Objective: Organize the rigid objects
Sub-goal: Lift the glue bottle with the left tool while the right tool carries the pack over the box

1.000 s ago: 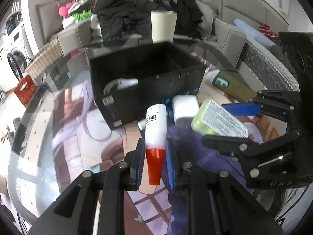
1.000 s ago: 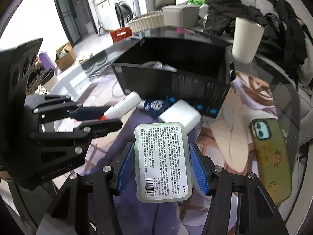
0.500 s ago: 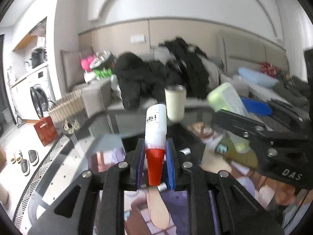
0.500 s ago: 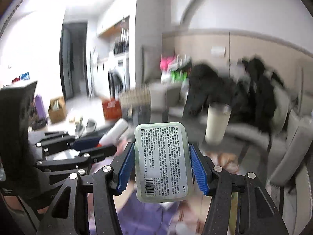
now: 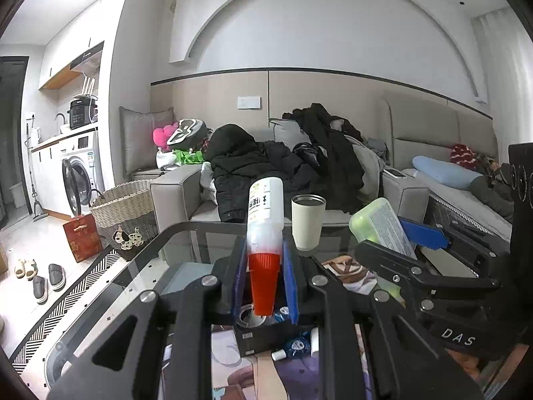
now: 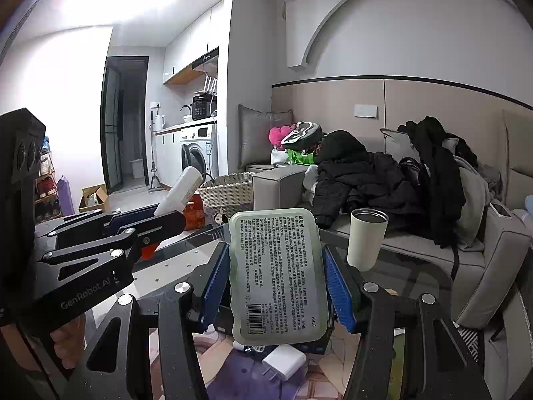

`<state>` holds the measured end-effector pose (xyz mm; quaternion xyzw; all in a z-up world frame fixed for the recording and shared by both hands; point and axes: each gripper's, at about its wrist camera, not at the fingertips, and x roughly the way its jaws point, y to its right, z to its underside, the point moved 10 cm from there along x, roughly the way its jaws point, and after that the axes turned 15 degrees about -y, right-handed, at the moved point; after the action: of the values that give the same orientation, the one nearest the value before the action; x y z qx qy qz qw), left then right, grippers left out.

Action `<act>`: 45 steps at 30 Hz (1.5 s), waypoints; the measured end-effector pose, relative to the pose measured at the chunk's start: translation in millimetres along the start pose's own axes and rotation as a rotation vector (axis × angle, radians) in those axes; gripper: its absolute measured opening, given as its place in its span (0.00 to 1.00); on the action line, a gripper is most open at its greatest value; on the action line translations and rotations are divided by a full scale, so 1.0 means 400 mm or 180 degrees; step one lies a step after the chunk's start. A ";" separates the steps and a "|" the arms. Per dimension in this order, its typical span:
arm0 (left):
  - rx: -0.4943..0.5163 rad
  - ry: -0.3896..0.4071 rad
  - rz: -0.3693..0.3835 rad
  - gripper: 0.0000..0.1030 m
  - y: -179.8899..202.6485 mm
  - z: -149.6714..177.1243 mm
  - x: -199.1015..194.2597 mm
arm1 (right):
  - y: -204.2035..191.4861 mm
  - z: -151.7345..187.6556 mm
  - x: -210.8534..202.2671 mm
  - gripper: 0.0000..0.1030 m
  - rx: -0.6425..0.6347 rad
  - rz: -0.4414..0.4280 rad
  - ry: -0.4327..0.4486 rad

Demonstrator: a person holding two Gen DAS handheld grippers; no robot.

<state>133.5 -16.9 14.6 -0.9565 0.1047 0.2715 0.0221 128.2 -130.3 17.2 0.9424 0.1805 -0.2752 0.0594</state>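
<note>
- Left wrist view: the left gripper (image 5: 265, 278) is clamping a white bottle with a red cap (image 5: 265, 230) at the centre of the frame, its blue pads pressing the red cap from both sides and the bottle standing upright with the cap down. A label with dark characters is showing on the white body, too small to read. At right, the right gripper (image 5: 404, 238) is holding a pale green case (image 5: 376, 221), and white lettering reading "DAS" is showing on its black frame at lower right. A cream tumbler (image 5: 307, 221) is standing on the glass table (image 5: 140, 286) just right of the bottle. Below the fingers, part of a black box (image 5: 266, 340) is peeking out at bottom centre.
- Right wrist view: the right gripper (image 6: 276, 286) is gripping the pale green case (image 6: 276, 273) at half spread, blue pads pressing its two long edges. The case is facing the camera with a dense block of printed text, a barcode at its lower left and "AH50" at lower right. At left, the left gripper (image 6: 168, 215) is carrying the bottle (image 6: 180, 191) tilted; "GenRobot.AI" is reading along its black frame. A white charger plug (image 6: 284, 361) is lying on the table at bottom centre, and the tumbler (image 6: 366, 238) is standing right of the case.
</note>
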 end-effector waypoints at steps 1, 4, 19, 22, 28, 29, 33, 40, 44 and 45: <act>-0.0003 0.0013 -0.0007 0.18 -0.002 -0.007 0.004 | 0.002 -0.006 0.006 0.55 0.0012 -0.0001 0.0002; -0.0027 0.0055 -0.0049 0.18 -0.008 -0.026 0.016 | 0.008 -0.026 0.022 0.55 0.0059 0.0005 0.0027; -0.0213 0.0078 -0.0053 0.18 -0.060 -0.124 0.162 | 0.082 -0.142 0.183 0.55 0.0294 0.0206 0.0080; -0.0249 0.0033 -0.0031 0.18 -0.065 -0.123 0.176 | 0.098 -0.144 0.208 0.55 0.0320 0.0230 0.0039; -0.0232 -0.0093 -0.0046 0.18 -0.063 -0.108 0.199 | 0.119 -0.131 0.246 0.55 0.0340 0.0249 -0.0092; -0.0233 -0.0140 -0.0048 0.18 -0.062 -0.104 0.208 | 0.122 -0.128 0.258 0.55 0.0344 0.0247 -0.0138; -0.0263 -0.0431 -0.0015 0.18 -0.065 -0.080 0.256 | 0.124 -0.086 0.317 0.55 0.0365 0.0274 -0.0538; -0.0322 -0.1078 0.0133 0.18 -0.054 -0.001 0.372 | 0.132 0.023 0.440 0.55 0.0494 0.0152 -0.1322; -0.0300 -0.1415 0.0196 0.18 -0.036 0.038 0.421 | 0.124 0.074 0.484 0.55 0.0512 0.0061 -0.1592; -0.0322 -0.1518 0.0218 0.18 -0.033 0.052 0.434 | 0.121 0.084 0.493 0.55 0.0498 0.0041 -0.1652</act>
<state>270.0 -34.7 -94.2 -0.8611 0.1151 0.4951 -0.0110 283.9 -121.7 -117.0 0.8432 0.1313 -0.5203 0.0324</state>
